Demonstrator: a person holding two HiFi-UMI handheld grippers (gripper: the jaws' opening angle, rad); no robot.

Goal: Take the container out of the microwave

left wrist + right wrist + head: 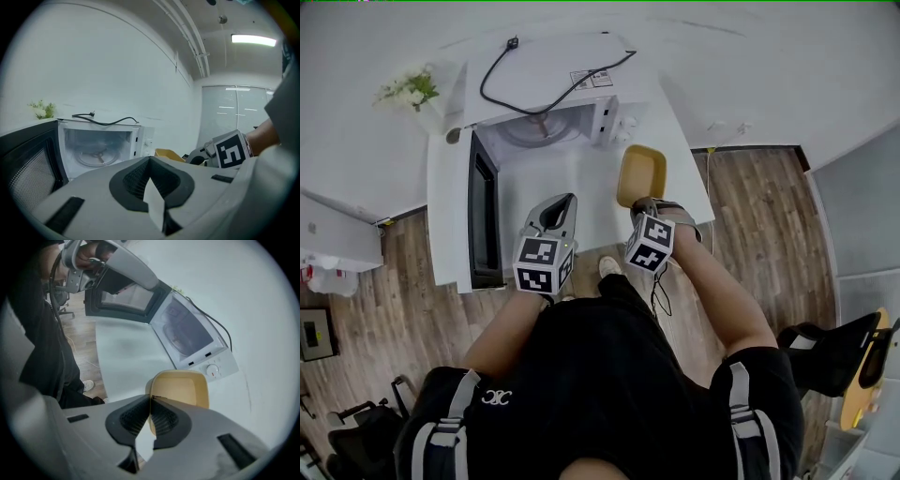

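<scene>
Already out: found the mustard-yellow container (180, 389), a shallow rounded rectangle with smooth walls, on the matte white desk (581, 211), just right of the boxy white microwave (581, 98). Saw the right gripper (151, 398) with ribbed dark fingers pinched shut on its near rim. Noted the left gripper (150, 159) closed, empty, beside the open door (483, 211).

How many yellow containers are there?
1. The yellow container is beside the open microwave, on its right in the head view, with its near rim pinched in the right gripper. Inside the microwave only the turntable shows.
</scene>
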